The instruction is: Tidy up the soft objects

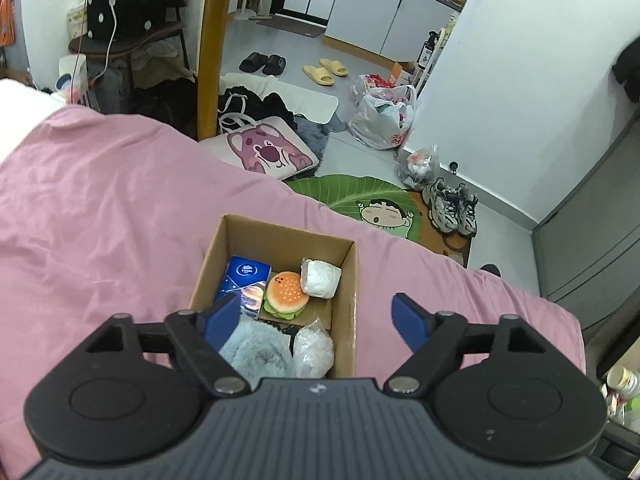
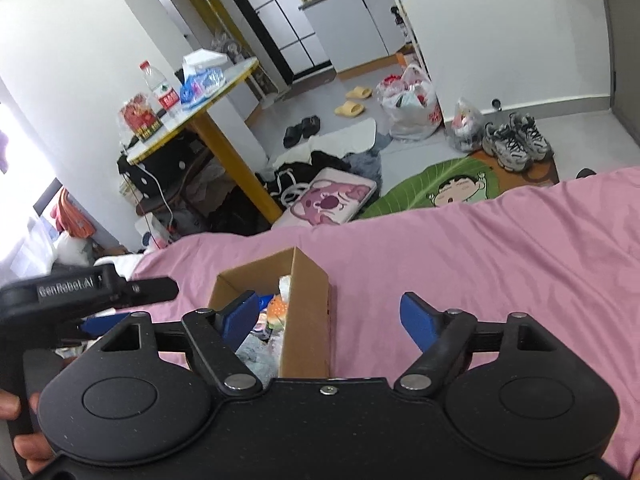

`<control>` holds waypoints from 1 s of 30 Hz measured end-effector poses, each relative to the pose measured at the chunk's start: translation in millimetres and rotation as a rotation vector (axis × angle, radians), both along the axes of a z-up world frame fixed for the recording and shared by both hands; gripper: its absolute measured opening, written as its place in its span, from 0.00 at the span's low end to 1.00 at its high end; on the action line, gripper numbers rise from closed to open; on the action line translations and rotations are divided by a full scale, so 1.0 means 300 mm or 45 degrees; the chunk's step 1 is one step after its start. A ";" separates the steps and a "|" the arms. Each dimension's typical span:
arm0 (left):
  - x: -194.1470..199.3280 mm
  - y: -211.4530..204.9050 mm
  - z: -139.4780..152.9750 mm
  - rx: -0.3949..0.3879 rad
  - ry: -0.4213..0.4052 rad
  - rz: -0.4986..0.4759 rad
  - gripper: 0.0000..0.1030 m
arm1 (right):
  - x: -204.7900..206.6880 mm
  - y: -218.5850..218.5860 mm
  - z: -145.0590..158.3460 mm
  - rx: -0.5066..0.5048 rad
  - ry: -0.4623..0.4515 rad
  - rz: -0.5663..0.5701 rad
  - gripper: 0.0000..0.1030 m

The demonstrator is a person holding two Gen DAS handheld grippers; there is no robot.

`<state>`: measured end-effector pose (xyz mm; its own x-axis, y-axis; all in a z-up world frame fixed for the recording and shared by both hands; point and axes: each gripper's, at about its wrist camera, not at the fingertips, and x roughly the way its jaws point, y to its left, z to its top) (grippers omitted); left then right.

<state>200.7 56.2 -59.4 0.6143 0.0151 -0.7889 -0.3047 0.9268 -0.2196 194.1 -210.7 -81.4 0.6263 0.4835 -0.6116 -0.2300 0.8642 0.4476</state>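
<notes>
A cardboard box (image 1: 348, 276) stands on the pink bedsheet (image 1: 100, 208). Inside lie a plush burger (image 1: 286, 295), a blue tissue pack (image 1: 244, 280), a white wrapped bundle (image 1: 320, 279), a grey fluffy item (image 1: 258, 350) and a clear plastic bag (image 1: 314, 346). My left gripper (image 1: 316, 318) is open and empty above the box's near end. My right gripper (image 2: 330, 316) is open and empty over the box's right wall (image 2: 306, 308). The left gripper (image 2: 80, 292) shows at the left of the right wrist view, its jaws not clear there.
The bed ends ahead. On the floor lie a green leaf mat (image 1: 360, 196), a pink bear bag (image 1: 268, 150), sneakers (image 1: 452, 206), plastic bags (image 1: 384, 118) and slippers (image 1: 324, 70). A yellow-legged table (image 1: 212, 52) with items stands beyond.
</notes>
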 end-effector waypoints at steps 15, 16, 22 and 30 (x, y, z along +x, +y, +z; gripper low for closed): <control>-0.188 -0.057 0.122 0.029 -0.030 -0.055 0.91 | -0.146 0.002 0.165 -0.027 -0.079 -0.056 1.00; -0.202 -0.054 0.129 0.030 -0.033 -0.051 0.91 | -0.152 0.003 0.174 -0.034 -0.077 -0.064 1.00; -0.265 -0.045 0.178 0.070 -0.040 -0.063 0.98 | -0.227 0.024 0.253 -0.094 -0.117 -0.012 1.00; -0.343 -0.043 0.252 0.113 -0.096 -0.086 0.99 | -0.313 0.039 0.308 -0.127 -0.158 0.006 1.00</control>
<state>97.7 43.3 16.3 0.6738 0.0395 -0.7378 -0.2269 0.9614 -0.1557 100.3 -199.0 11.2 0.6981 0.4269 -0.5748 -0.2822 0.9019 0.3271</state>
